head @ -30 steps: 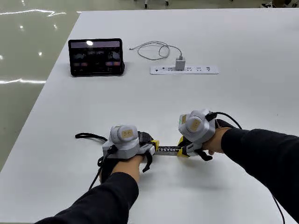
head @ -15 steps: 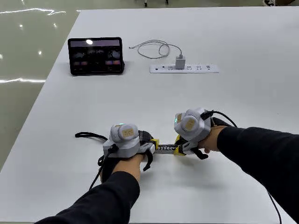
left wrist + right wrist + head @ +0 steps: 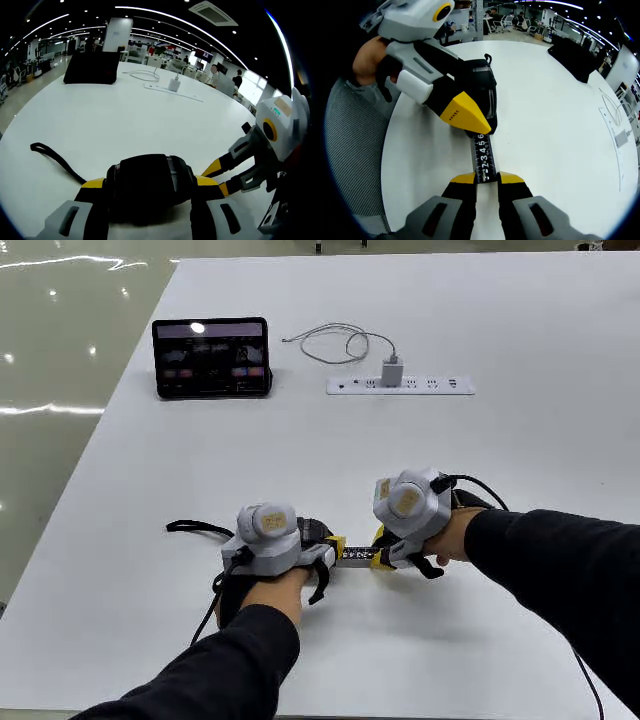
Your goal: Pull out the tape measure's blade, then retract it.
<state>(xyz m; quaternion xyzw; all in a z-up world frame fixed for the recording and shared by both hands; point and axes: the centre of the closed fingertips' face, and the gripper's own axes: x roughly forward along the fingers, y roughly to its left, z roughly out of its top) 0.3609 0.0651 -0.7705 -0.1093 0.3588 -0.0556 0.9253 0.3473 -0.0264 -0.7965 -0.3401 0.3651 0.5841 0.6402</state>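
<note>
Handling: tape measure case (image 3: 481, 92) looked hard, compact and weighty, best clamped across its flat sides; blade (image 3: 482, 157) seemed thin, springy and prone to snapping back, best pinched near its tip.
Location: case rested on the white table (image 3: 450, 300), with the blade drawn a short way out between the grippers.
Left gripper (image 3: 149, 182): jaws were clamped around the case.
Right gripper (image 3: 486, 179): yellow tips were pinched onto the blade's end.
Materials: matte black rounded case; flat numbered strip; limp black strap (image 3: 52, 157) lay on the smooth tabletop.

White table (image 3: 520, 310) on a glossy greenish floor (image 3: 50, 350) (pale light streaks (image 3: 60, 262) across it)
</note>
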